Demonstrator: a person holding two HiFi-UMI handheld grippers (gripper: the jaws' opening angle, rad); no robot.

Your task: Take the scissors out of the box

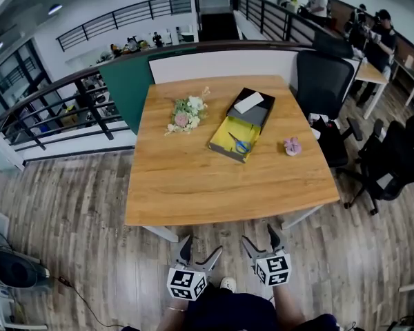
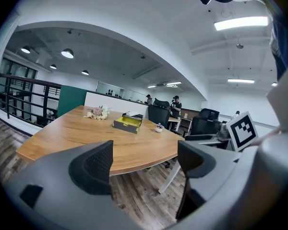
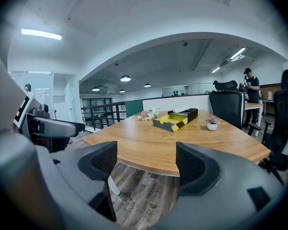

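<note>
A black box with a yellow lining [image 1: 240,125] lies open on the wooden table [image 1: 193,178], right of centre. Blue-handled scissors [image 1: 240,144] lie inside its near half, and a white card [image 1: 248,103] rests on its far half. The box also shows far off in the left gripper view [image 2: 127,123] and the right gripper view [image 3: 175,119]. Both grippers hang below the table's near edge, over the floor. My left gripper [image 1: 199,248] is open and empty. My right gripper [image 1: 260,238] is open and empty too.
A bunch of flowers [image 1: 186,112] lies left of the box and a small pink potted plant [image 1: 292,145] stands to its right. Black office chairs [image 1: 324,81] stand at the table's right side. People work at desks at the far right. A railing [image 1: 48,109] runs along the left.
</note>
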